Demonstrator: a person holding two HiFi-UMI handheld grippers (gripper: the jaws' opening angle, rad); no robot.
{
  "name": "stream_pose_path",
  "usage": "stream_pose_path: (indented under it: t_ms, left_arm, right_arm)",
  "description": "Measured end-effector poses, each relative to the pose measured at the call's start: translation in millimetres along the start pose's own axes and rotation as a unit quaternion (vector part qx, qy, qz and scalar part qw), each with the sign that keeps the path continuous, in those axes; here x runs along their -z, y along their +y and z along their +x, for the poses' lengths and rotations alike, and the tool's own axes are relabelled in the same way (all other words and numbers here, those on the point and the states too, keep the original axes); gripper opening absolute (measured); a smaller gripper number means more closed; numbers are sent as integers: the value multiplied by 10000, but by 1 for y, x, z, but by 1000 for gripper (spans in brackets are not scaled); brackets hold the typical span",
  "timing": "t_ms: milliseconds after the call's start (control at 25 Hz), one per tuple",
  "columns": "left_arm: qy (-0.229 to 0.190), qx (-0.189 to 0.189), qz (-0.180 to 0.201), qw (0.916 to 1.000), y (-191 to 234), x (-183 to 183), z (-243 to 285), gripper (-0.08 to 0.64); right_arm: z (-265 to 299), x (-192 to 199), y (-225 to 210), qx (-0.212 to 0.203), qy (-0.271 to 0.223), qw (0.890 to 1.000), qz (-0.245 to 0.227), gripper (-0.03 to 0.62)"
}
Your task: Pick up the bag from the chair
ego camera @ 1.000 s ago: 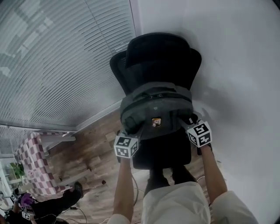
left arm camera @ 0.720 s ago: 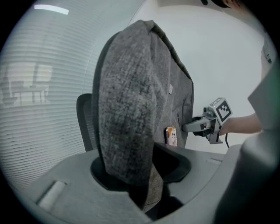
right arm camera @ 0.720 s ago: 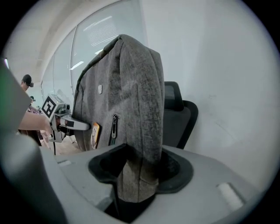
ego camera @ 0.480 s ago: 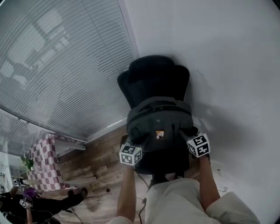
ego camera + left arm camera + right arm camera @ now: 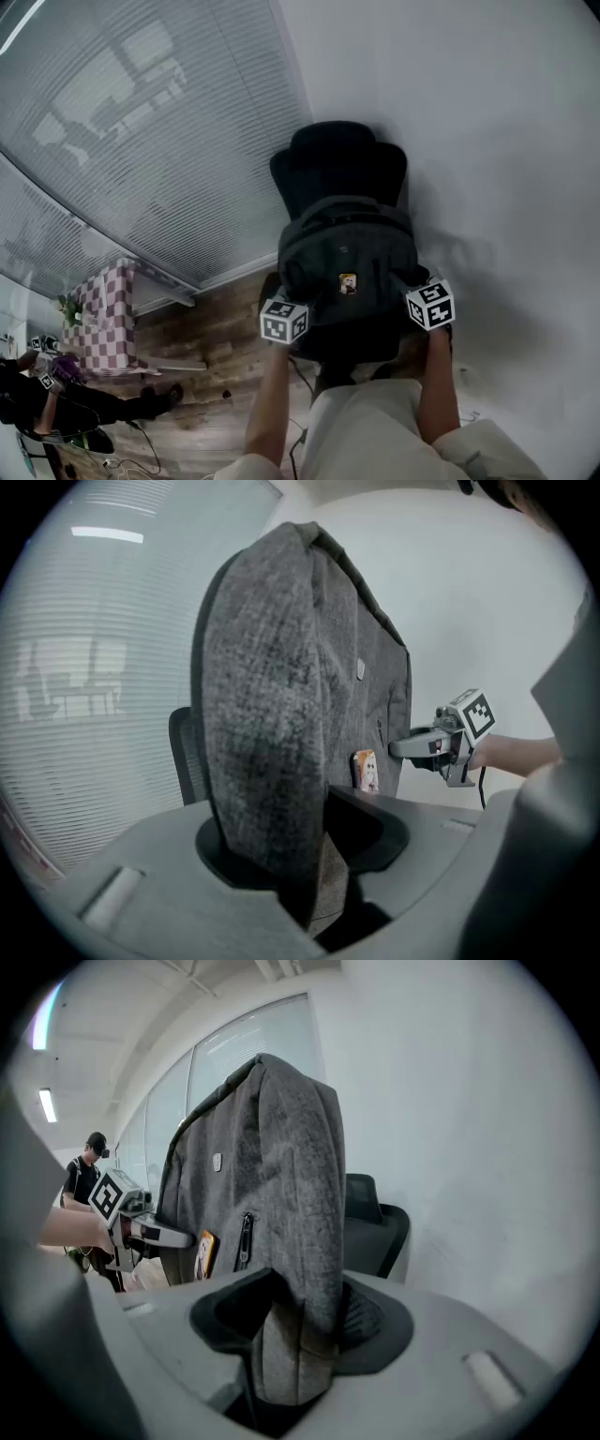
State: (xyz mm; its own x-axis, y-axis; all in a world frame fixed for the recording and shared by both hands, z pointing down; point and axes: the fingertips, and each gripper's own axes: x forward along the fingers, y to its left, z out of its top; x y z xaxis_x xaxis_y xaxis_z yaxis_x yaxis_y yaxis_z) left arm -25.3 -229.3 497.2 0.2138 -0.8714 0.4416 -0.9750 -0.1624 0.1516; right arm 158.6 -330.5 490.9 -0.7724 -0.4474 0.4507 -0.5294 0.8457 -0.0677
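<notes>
A grey backpack point(image 5: 347, 258) with a small orange tag hangs in the air in front of the black office chair point(image 5: 339, 169). It is held from both sides. My left gripper point(image 5: 293, 314) is shut on the bag's left edge point(image 5: 272, 761). My right gripper point(image 5: 417, 291) is shut on the bag's right edge point(image 5: 300, 1269). In the left gripper view the right gripper point(image 5: 436, 747) shows beyond the bag. In the right gripper view the left gripper point(image 5: 141, 1227) shows on the far side, and the chair point(image 5: 375, 1222) stands behind the bag.
A white wall point(image 5: 487, 141) runs behind and right of the chair. Window blinds point(image 5: 141, 141) fill the left. A red-and-white checked piece of furniture point(image 5: 103, 314) stands on the wooden floor point(image 5: 216, 347) at the left. A person point(image 5: 37, 394) is at the lower left corner.
The bag has come up and toward me, away from the chair's seat and back. Both grippers stay shut on its sides and rose with it.
</notes>
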Motion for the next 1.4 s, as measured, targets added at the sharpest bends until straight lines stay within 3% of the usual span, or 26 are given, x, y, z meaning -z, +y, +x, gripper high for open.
stream_pose_path:
  t_ms: [520,1400]
  left_arm:
    - [180,-178,175,9995,-42,20,-20,155]
    - [287,-180,227,9992,-47,16,-25,147]
  right_arm:
    - [-35,30,7,-183,30,9998,34,186]
    - [-38,25,9,-170,133,9998,8,186]
